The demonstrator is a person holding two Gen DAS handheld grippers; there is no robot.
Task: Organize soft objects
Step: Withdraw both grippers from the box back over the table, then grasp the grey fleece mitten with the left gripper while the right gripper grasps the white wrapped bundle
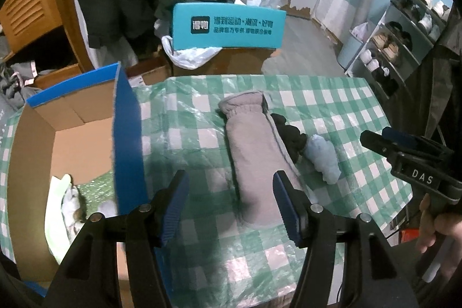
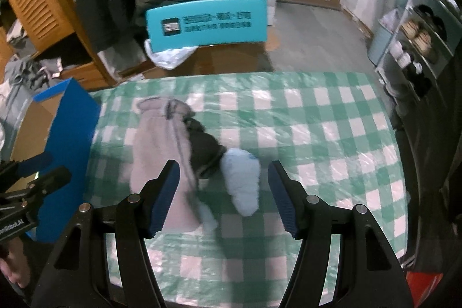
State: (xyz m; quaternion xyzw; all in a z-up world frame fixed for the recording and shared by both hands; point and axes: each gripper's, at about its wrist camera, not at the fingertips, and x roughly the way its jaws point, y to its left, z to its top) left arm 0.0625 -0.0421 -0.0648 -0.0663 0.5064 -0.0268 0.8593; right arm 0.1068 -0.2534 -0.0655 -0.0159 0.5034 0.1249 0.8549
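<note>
a long grey fleece mitten [image 1: 257,160], a black knitted glove [image 1: 290,134] and a pale blue fuzzy sock [image 1: 324,159] lie touching mid-table on the green checked plastic tablecloth [image 1: 332,103]. both the left gripper [image 1: 231,204] and the right gripper [image 2: 223,192] hover released, holding nothing. an open blue cardboard box [image 1: 127,134] sits at the table's left edge.

From my left wrist, the blue wall of the cardboard box [image 1: 127,140] hides much of its inside; the pale soft things [image 1: 68,201] at the bottom are partly covered and I cannot tell what they are. The grey sock [image 1: 254,158] lies over part of the black sock [image 1: 290,136], which in turn covers one end of the light-blue sock [image 1: 324,159]. My right gripper [image 1: 372,139] is cut off by the right edge. From my right wrist the socks near the table's left edge are smeared by blur, and my left gripper [image 2: 43,166] runs off the left edge. The teal box's [image 2: 208,22] lettering is unreadable here.
</note>
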